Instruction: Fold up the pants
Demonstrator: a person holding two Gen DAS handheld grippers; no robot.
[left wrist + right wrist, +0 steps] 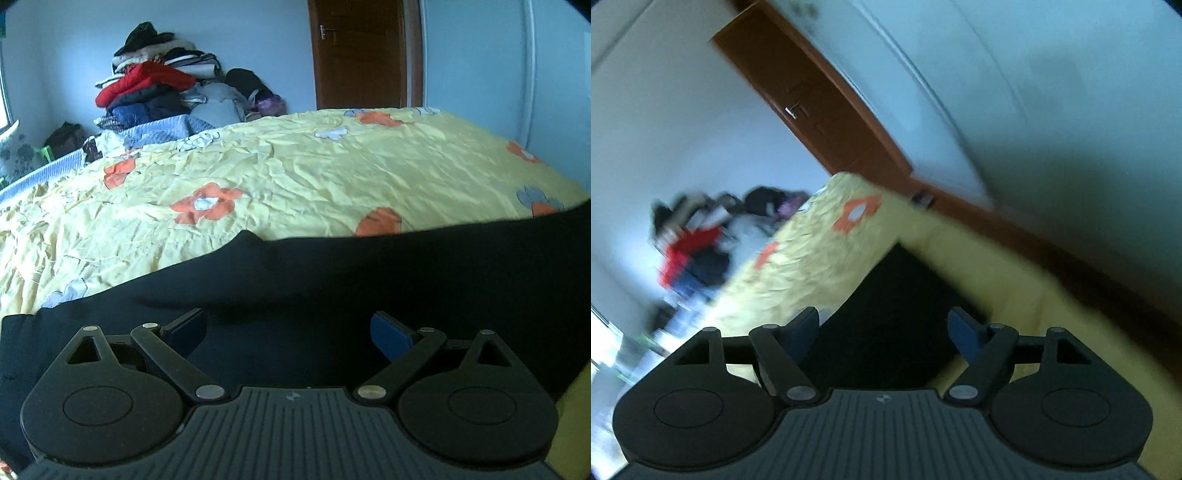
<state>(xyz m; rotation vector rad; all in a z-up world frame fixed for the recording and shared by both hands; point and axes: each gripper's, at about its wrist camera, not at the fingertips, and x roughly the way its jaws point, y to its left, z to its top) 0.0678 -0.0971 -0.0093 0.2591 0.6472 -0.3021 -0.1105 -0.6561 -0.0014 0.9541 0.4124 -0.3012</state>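
The black pants (332, 273) lie flat across the near part of the bed with the yellow flowered sheet (280, 173). My left gripper (288, 332) is open and empty, hovering just above the pants. In the tilted, blurred right wrist view the pants (897, 302) show as a dark corner on the sheet (820, 258) near the bed's edge. My right gripper (884, 332) is open and empty, its fingers on either side of that dark cloth, a little above it.
A tall pile of clothes (159, 85) stands at the far left by the wall, with a blue blanket (155, 129) below it. A brown door (362, 51) is behind the bed. The bed's edge drops off at the right (1015, 266).
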